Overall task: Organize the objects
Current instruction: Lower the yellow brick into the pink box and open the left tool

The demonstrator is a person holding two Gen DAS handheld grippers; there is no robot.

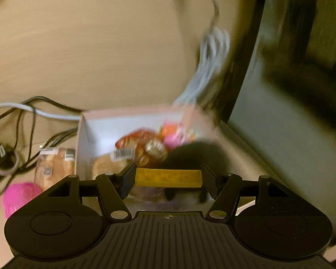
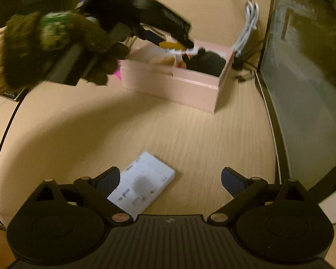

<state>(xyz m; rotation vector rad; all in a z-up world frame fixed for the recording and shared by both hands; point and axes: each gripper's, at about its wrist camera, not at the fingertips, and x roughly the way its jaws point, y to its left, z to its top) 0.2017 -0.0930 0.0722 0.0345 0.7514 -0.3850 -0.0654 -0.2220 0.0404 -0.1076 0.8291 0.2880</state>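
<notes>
On the pale wood-grain bench [image 2: 145,121] stands an open pink cardboard box [image 2: 172,83] of wrapped snacks and a black rounded thing. Above it the left tongs [image 1: 169,177] are clamped on a flat yellow block [image 1: 168,177]. The right tongs [image 2: 170,177] gape wide and empty over a white printed card [image 2: 143,181] lying flat on the bench.

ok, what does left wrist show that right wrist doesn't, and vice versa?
Left wrist only: a wrapped bread pack and a pink object on the table outside the pink box, plus snack packets inside it.

Right wrist only: a white card flat on the table under the open right tongs.

Both: the box, the yellow block held in the left tongs over it, the dark item inside, the white cable bundle and the monitor.
</notes>
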